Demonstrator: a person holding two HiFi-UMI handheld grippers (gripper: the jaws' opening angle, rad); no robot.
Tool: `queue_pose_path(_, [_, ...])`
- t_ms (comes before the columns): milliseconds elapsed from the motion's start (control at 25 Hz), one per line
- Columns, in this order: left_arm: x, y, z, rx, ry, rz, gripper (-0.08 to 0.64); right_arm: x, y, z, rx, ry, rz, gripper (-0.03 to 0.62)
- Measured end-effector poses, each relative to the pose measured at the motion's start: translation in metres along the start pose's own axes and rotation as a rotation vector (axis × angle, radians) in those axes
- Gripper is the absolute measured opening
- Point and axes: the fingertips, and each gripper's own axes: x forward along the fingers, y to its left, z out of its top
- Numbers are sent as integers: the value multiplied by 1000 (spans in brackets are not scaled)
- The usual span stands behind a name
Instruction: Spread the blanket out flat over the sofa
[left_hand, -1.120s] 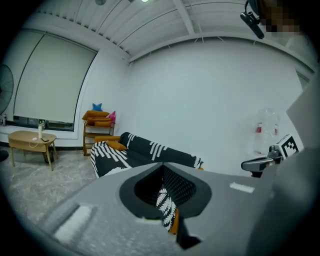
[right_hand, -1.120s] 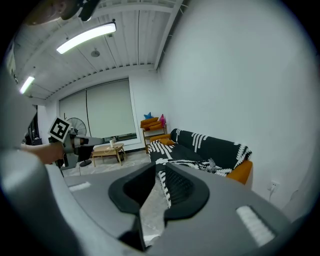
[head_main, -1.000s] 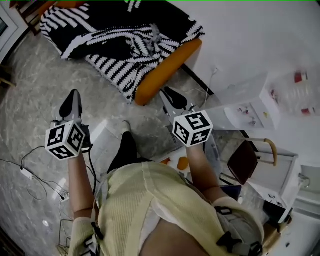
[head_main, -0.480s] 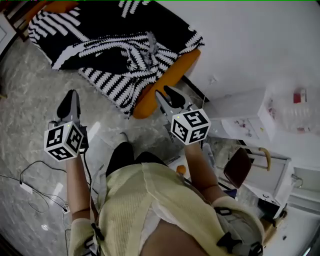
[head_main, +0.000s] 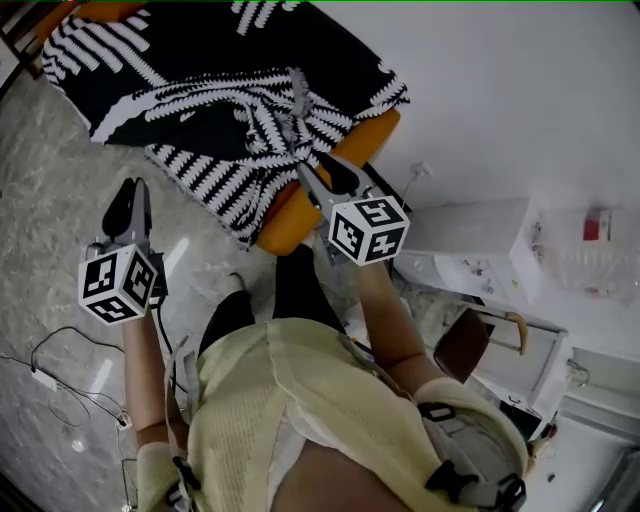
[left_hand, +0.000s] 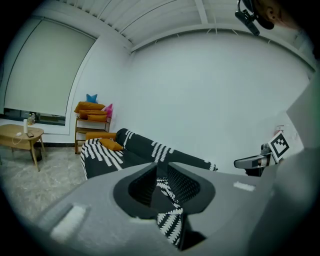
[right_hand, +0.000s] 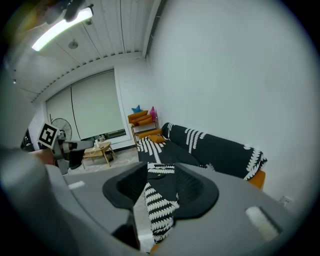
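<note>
A black-and-white patterned blanket (head_main: 220, 90) lies rumpled over the orange sofa (head_main: 290, 215), bunched at the near end with a fold hanging over the edge. My right gripper (head_main: 318, 170) is at that bunched end. Its jaws are opening and the pads press on nothing. In the right gripper view the hanging fold (right_hand: 159, 205) shows through the gap of the right gripper (right_hand: 161, 167). My left gripper (head_main: 133, 195) hovers over the floor, left of the sofa and clear of the blanket. The left gripper (left_hand: 162, 167) has its jaws a narrow gap apart, empty, with the blanket (left_hand: 140, 147) beyond.
A white cabinet (head_main: 470, 240) stands against the wall on the right, and a brown chair (head_main: 465, 345) is below it. Cables (head_main: 50, 375) trail on the marble floor at the left. A low wooden table (left_hand: 20, 135) and a shelf with orange cushions (left_hand: 90, 125) stand past the sofa.
The person has stepped toward the sofa and both grippers have moved forward. The right gripper has gone from over the floor to the blanket's bunched end, with its jaws wider apart.
</note>
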Motion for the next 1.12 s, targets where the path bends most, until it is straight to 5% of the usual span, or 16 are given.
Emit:
queue_pose_path(600, [110,-32,-10,-103,-63,234,66,149,-127,-3,-26,194,212,163])
queue_pose_path(1120, [142,-27,-65,-120,-70,379,66,265,-161,-75,-69,333,274,155])
